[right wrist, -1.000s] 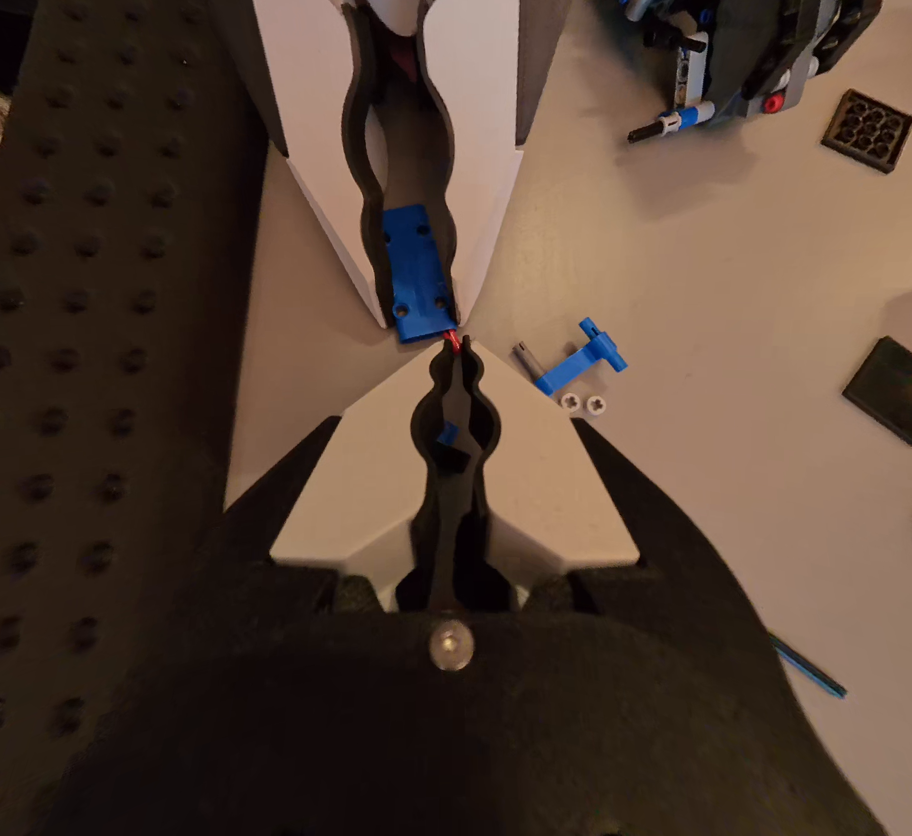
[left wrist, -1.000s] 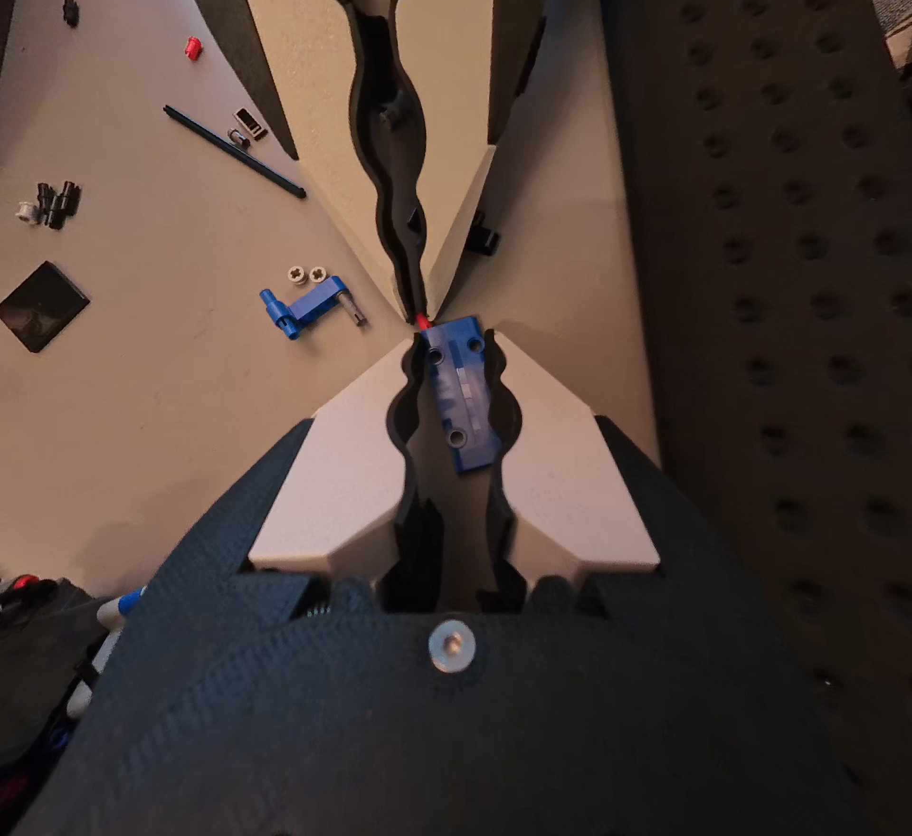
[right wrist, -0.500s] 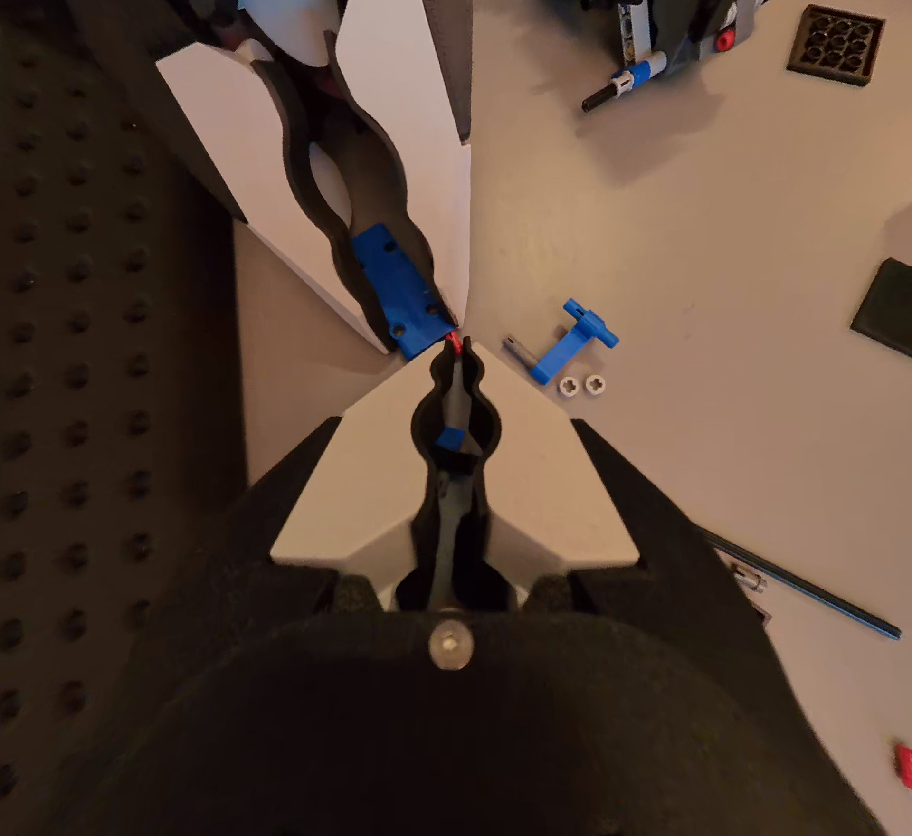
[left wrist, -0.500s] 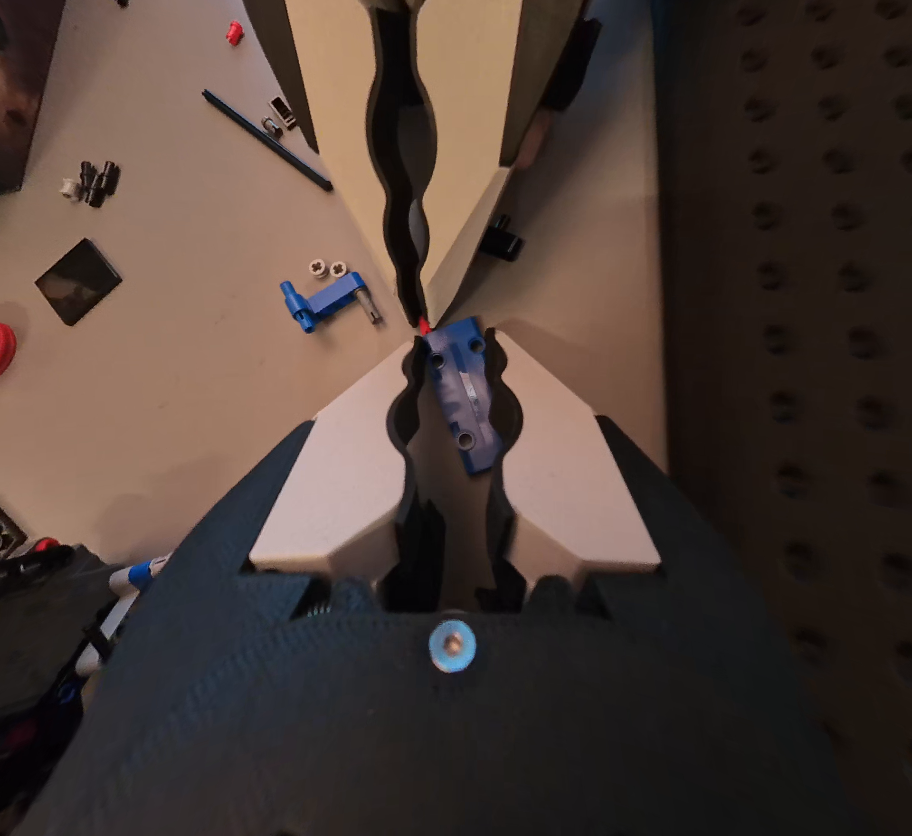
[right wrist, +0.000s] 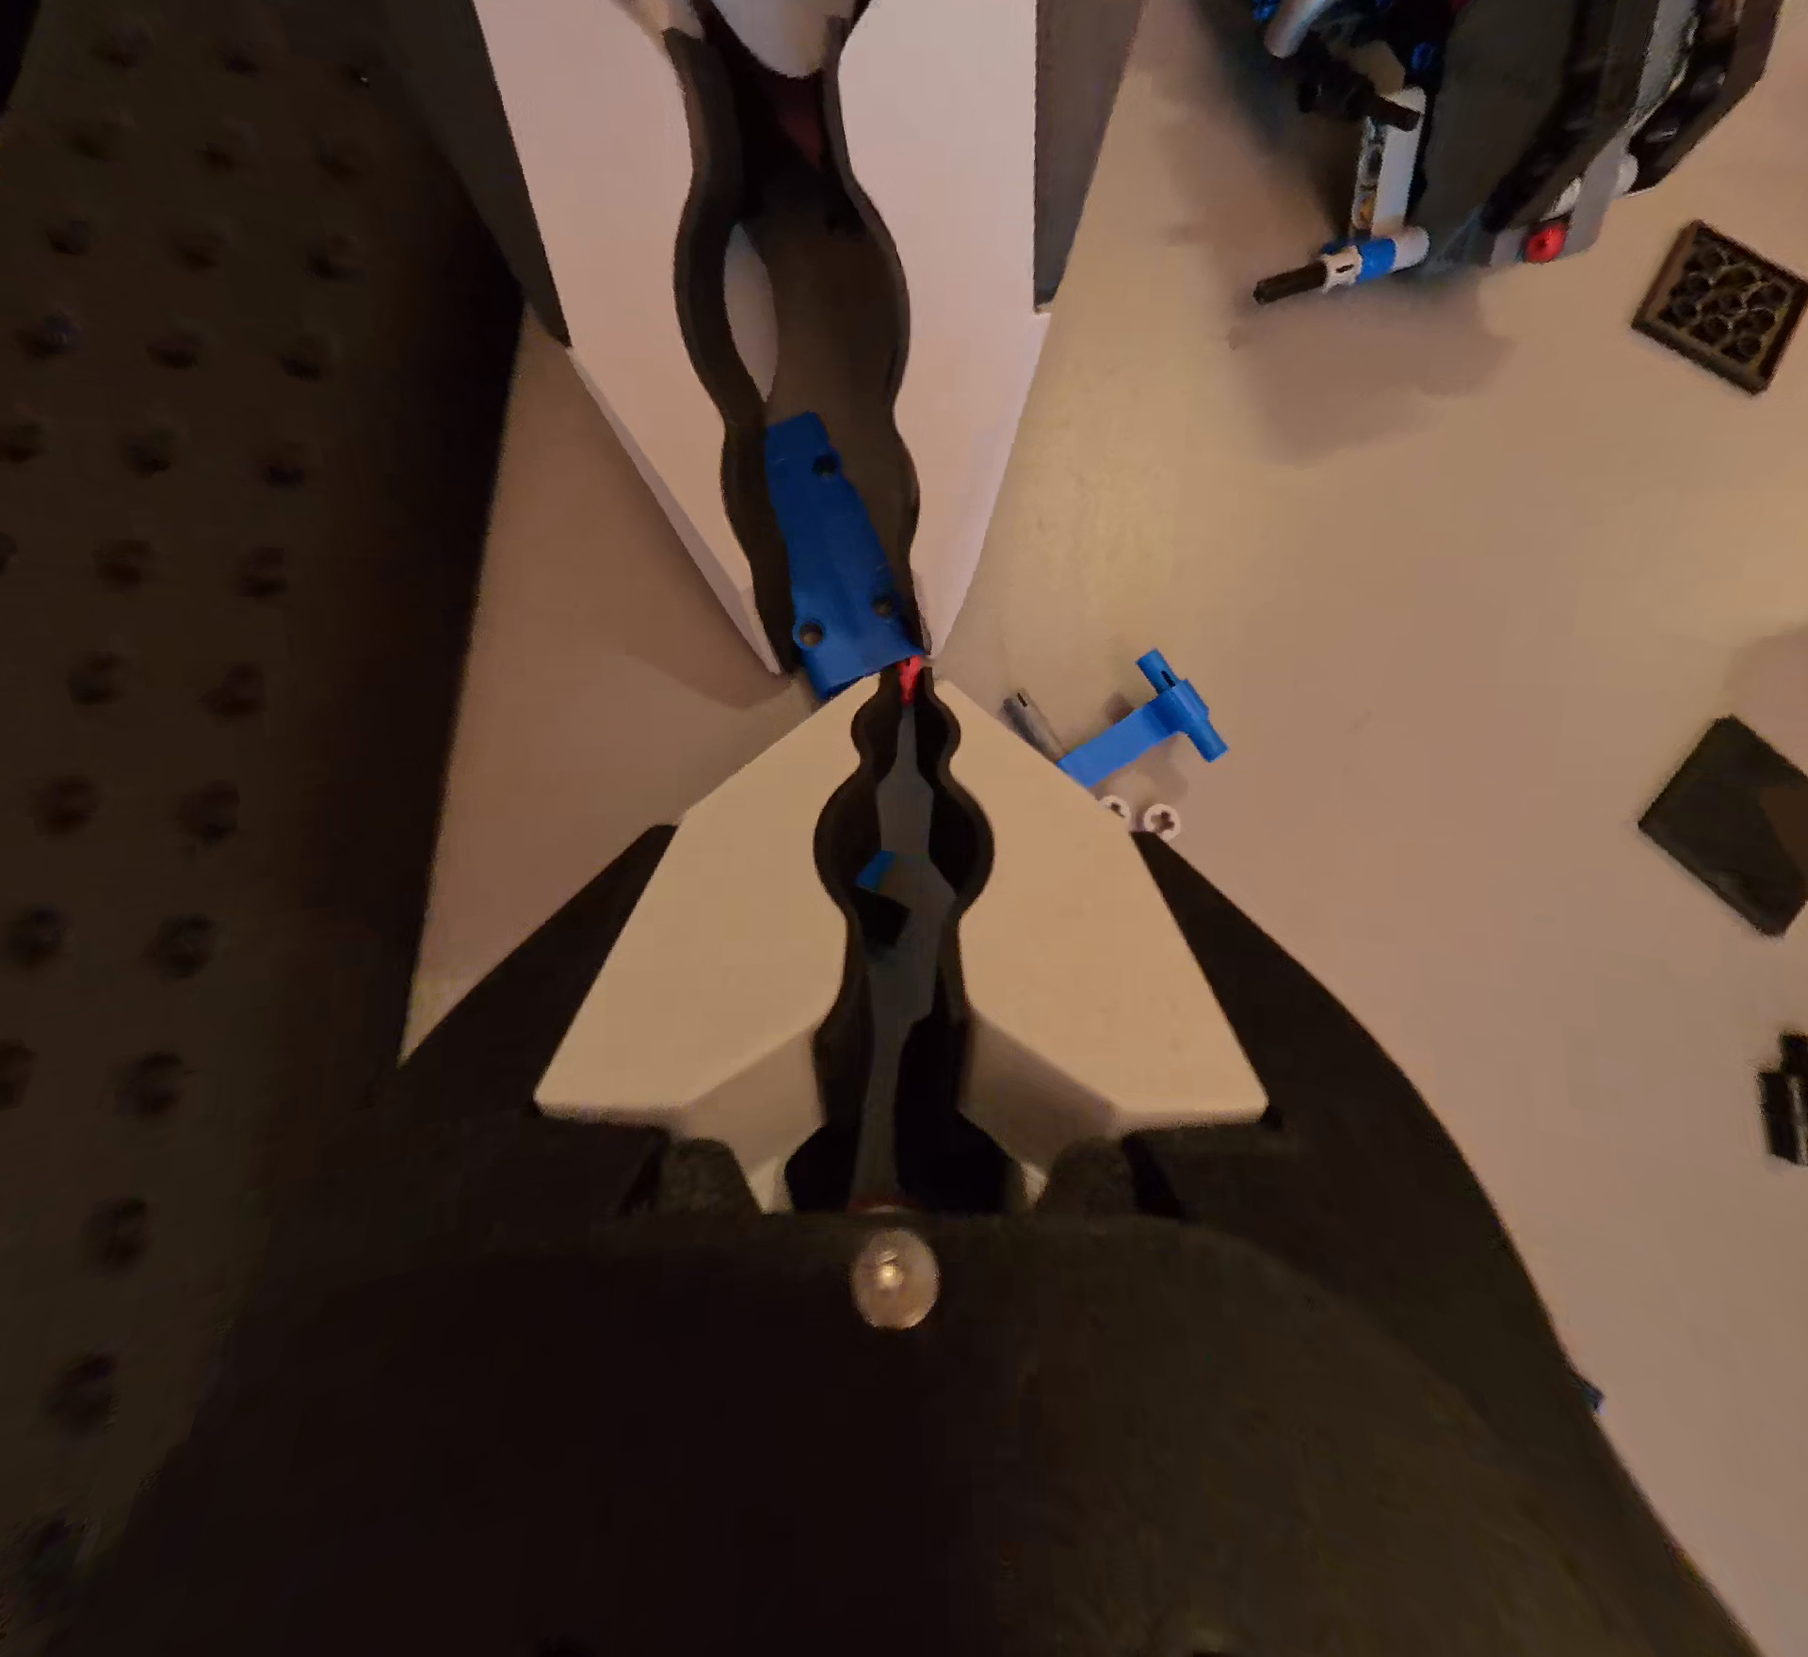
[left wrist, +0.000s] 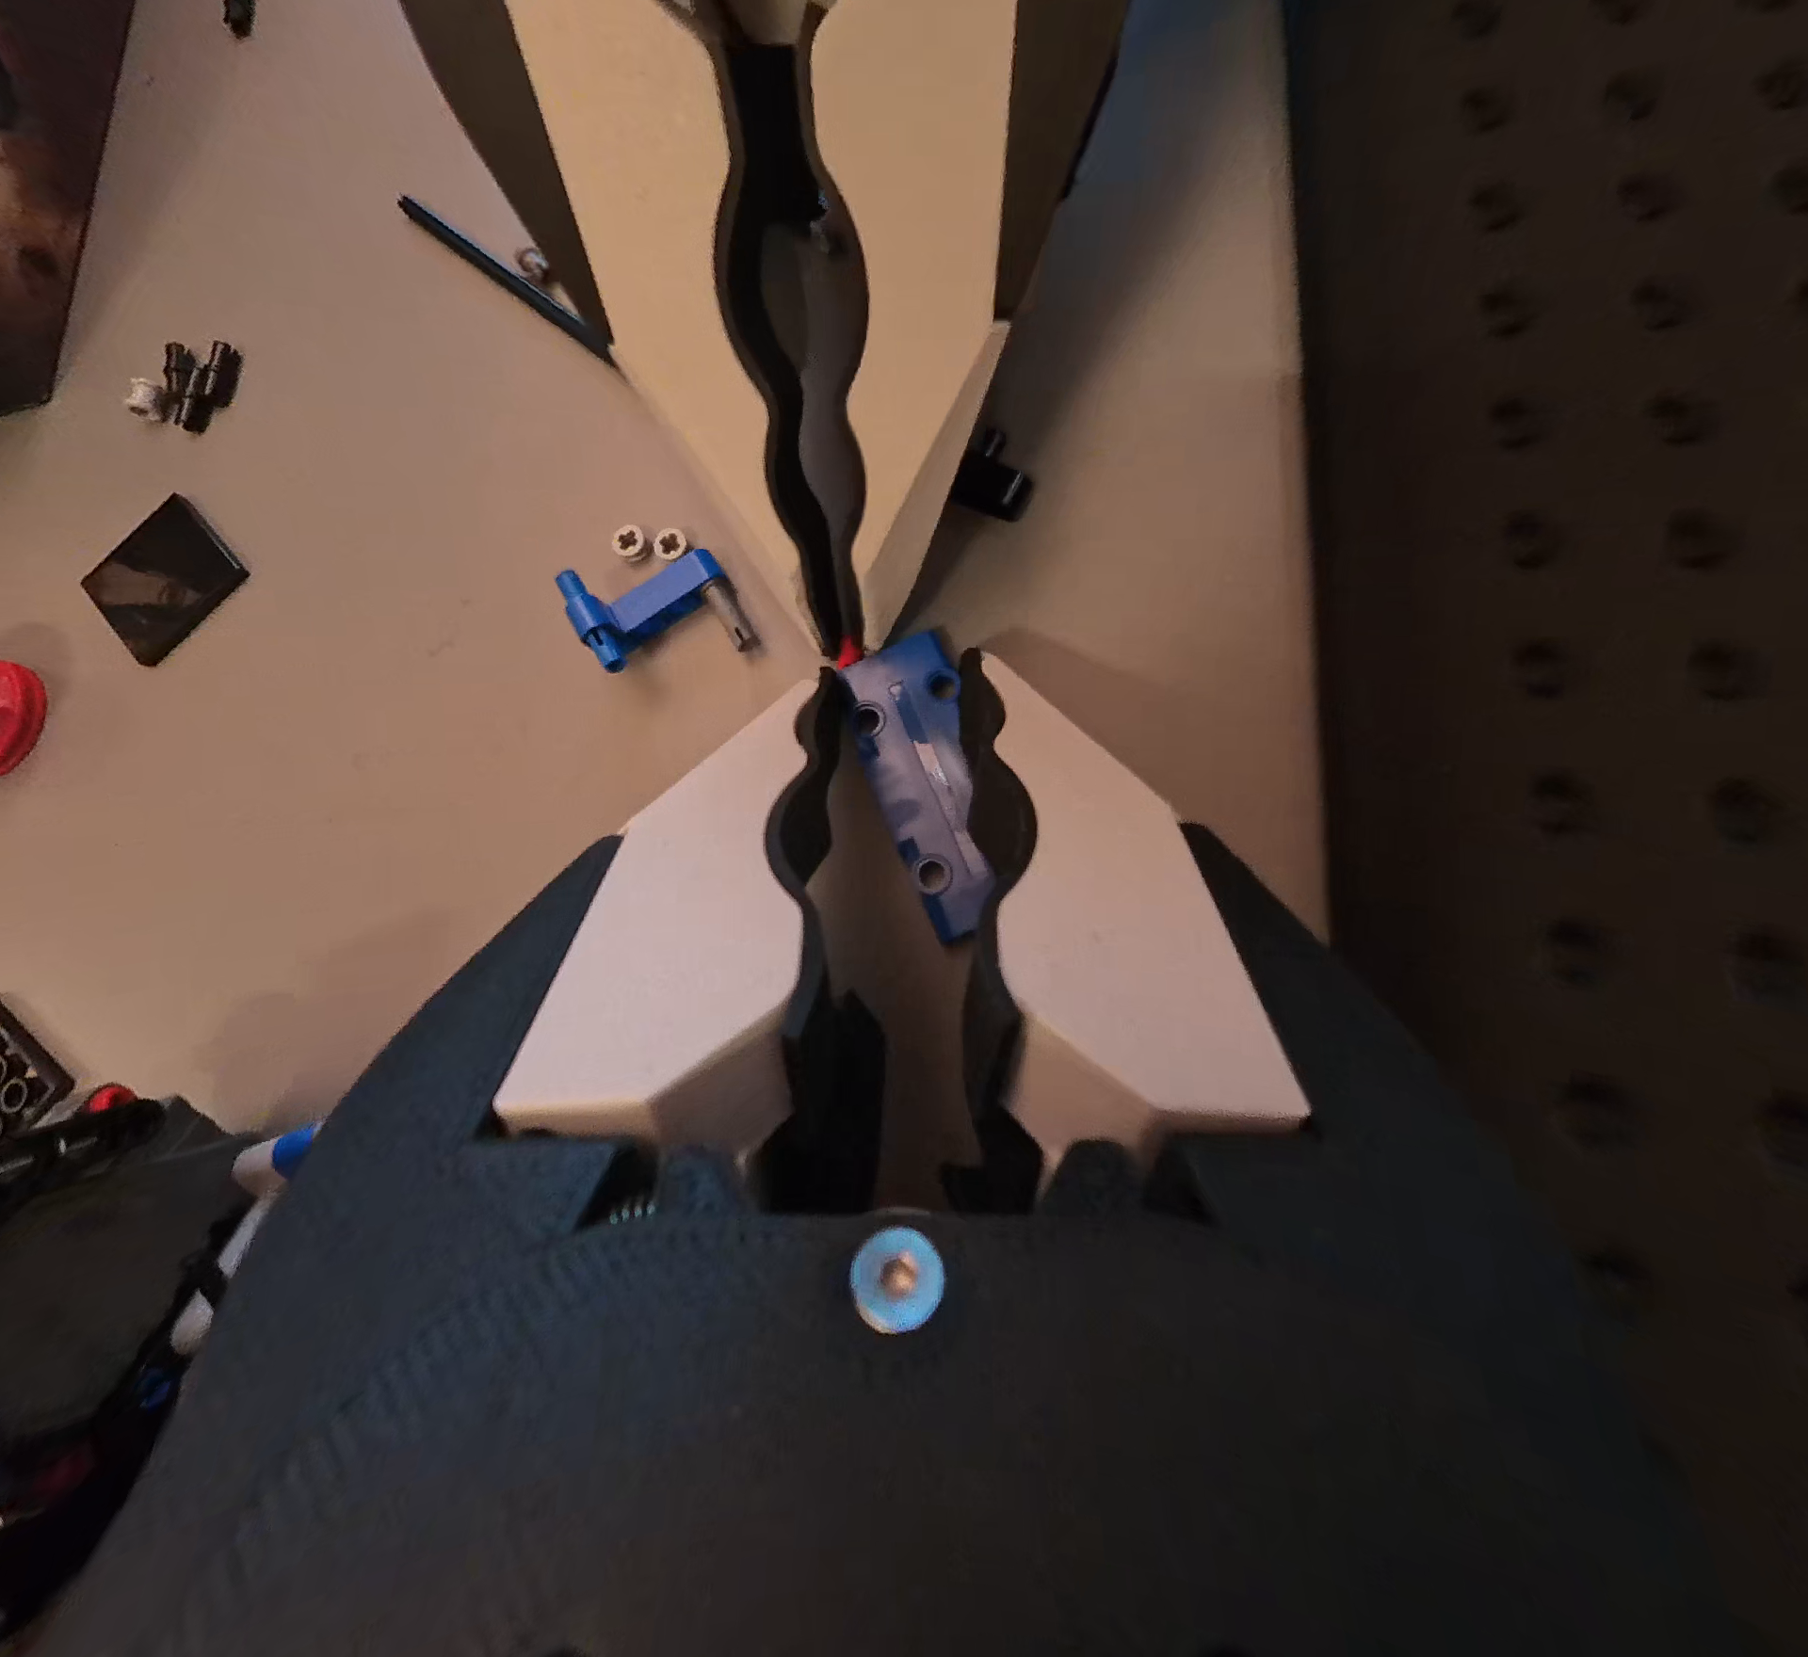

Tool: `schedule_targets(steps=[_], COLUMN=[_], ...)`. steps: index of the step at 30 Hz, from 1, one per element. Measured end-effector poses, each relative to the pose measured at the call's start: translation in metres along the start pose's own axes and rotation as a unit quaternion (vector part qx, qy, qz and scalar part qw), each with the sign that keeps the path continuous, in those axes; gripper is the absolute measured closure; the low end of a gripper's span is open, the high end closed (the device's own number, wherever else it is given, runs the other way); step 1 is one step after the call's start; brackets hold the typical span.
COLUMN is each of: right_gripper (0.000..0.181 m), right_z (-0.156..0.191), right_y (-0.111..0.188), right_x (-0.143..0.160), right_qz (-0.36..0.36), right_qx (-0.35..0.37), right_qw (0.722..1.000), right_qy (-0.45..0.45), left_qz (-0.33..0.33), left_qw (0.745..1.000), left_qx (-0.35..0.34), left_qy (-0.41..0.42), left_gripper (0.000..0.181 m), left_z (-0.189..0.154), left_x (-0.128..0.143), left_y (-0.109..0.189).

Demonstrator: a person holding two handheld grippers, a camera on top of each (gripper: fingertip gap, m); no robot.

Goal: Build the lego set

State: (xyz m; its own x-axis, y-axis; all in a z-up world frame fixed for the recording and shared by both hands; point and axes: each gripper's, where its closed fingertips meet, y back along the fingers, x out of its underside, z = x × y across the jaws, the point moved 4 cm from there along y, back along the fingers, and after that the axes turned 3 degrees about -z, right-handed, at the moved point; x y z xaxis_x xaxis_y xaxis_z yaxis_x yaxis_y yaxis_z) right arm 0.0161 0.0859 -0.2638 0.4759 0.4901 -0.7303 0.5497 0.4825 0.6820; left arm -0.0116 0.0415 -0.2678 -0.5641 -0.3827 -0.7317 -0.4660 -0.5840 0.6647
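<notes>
Two claws meet tip to tip over the table [left wrist: 342, 828].
The left gripper [left wrist: 895, 681] squeezes a blue piece [left wrist: 915, 788]; the right gripper [right wrist: 908, 693] pinches a tiny red pin [right wrist: 910, 677], maybe touching it.

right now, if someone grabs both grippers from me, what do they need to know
Left gripper: shut on the blue panel, held above the table.
Right gripper: shut on a small red pin, its tip at the panel's end, tip to tip with the left.
Done: both pieces picked up and lined up.
Left: seat the pin in the panel; whether it is in yet cannot be told. The blue crank piece, two white bushes and the half-built model wait on the table.
</notes>
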Motion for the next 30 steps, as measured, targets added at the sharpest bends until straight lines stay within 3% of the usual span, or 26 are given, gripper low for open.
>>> schedule_targets(steps=[7,30], right_gripper=[0.18,0.181], right_z=[0.0012,0.004], right_y=[0.0025,0.0041], right_x=[0.0033,0.0049], right_qz=[-0.005,0.005], right_qx=[-0.035,-0.024], right_qw=[0.999,0.995], right_qy=[0.04,0.092], left_qz=[-0.014,-0.018], left_qw=[0.999,0.998], left_qx=[0.027,0.052], left_qy=[-0.025,-0.03], left_gripper=[0.158,0.158], left_z=[-0.0002,-0.0017], left_x=[-0.0013,-0.0009], left_y=[-0.0033,-0.0018])
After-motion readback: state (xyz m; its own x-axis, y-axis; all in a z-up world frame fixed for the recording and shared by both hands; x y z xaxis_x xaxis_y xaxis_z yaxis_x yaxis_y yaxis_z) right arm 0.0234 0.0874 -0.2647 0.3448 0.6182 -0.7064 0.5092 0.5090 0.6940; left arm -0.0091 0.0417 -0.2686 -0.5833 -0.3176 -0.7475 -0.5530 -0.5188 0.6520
